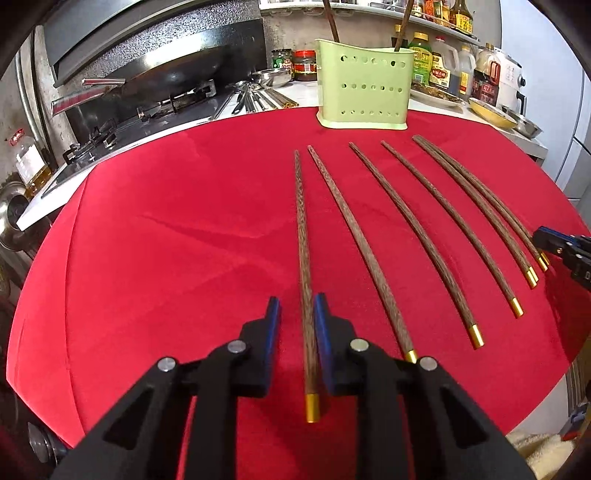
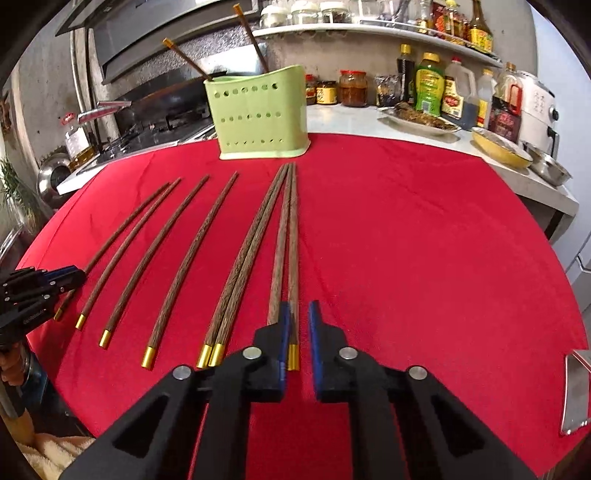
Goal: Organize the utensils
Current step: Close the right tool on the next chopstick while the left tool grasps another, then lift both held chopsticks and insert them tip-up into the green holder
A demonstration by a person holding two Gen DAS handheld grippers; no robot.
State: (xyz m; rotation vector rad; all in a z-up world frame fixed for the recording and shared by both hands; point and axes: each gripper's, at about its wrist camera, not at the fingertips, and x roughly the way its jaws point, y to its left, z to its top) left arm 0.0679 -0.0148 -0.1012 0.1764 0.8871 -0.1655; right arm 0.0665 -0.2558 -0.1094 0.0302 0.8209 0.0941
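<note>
From the left wrist camera, the left gripper (image 1: 297, 306) points down at a red cloth (image 1: 166, 258). Its jaws are narrow and straddle the near part of the leftmost chopstick (image 1: 302, 236). The right pad is right against the wood, but a strip of cloth shows beside the left pad, so it is not clamped. That chopstick lies flat, with its gold cap towards the camera. More chopsticks (image 1: 474, 330) fan out to its right, all flat with their gold caps at the near end. At the far edge of the cloth stands a green holder (image 1: 364, 88) with holes in its wall and two chopsticks (image 1: 400, 29) upright in it. The right gripper (image 1: 554, 243) shows at the right edge, by the outermost chopsticks. A stove (image 1: 166, 77) lies far left and bottles (image 1: 439, 66) far right. From the right wrist camera, the right gripper (image 2: 298, 306) has its jaws drawn almost together on the near end of the rightmost chopstick (image 2: 293, 240), just above its gold cap. That chopstick lies touching its neighbour (image 2: 281, 240). Eight chopsticks lie on the cloth (image 2: 424, 258), the right four in two close pairs. The holder (image 2: 258, 114) stands just beyond their far tips. The left gripper (image 2: 55, 280) is at the left edge, over the near end of the leftmost chopstick.
</note>
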